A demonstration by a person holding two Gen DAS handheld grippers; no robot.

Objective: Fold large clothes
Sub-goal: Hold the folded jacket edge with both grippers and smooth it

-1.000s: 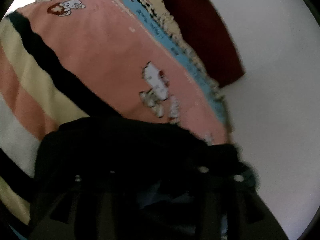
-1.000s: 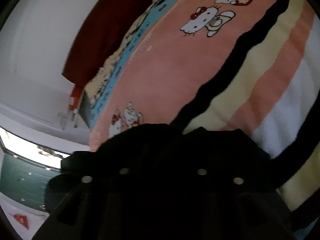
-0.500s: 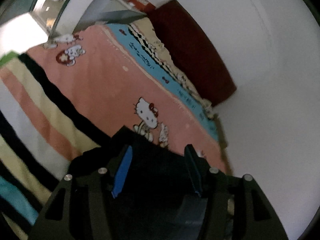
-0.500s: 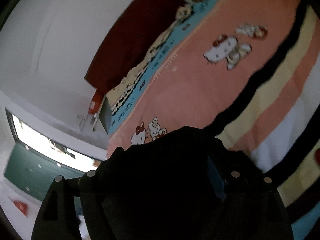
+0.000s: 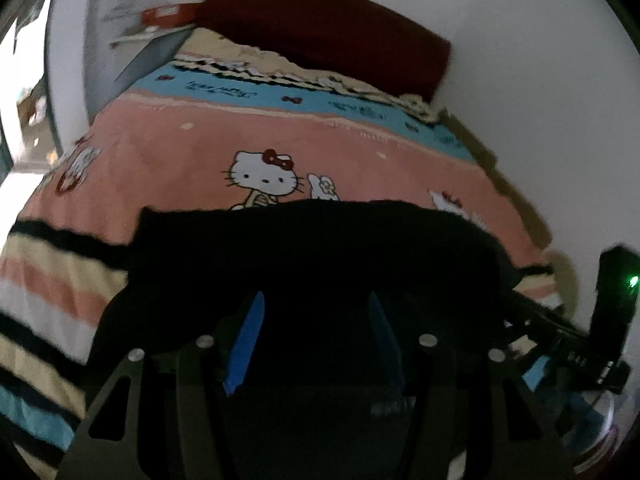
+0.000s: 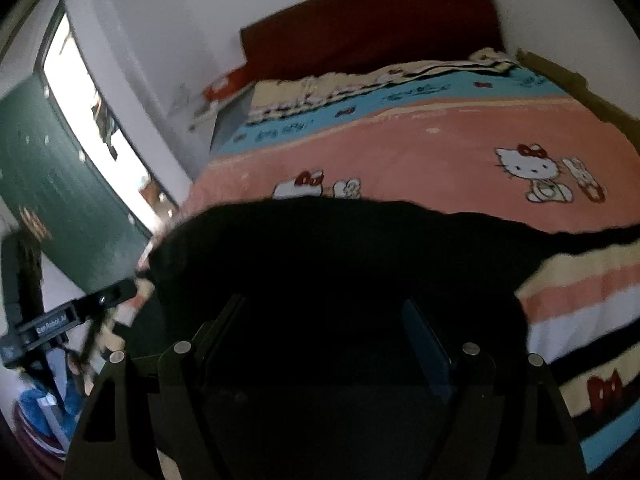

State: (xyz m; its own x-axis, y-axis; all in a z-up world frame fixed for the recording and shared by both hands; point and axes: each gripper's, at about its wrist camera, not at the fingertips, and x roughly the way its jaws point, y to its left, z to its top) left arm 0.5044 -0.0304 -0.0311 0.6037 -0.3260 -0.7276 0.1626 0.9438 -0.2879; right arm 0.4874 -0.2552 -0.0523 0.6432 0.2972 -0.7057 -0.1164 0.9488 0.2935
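Both tongs, left (image 5: 316, 340) and right (image 6: 340, 344), are standing released, jaws just opened above the black garment (image 5: 312, 248) lying on the bed (image 5: 168, 160); this fold is likely placed.

White walls (image 5: 520, 40), dark red headboard (image 6: 372, 28), bright window (image 6: 80, 92).

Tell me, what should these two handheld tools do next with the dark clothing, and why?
Probably lower both to pinch an edge of the black cloth garment for a fold. On the left tool and right tool the jaws have just been opening, with nothing pinched; the garment lies spread on the pink cartoon-cat blanket.
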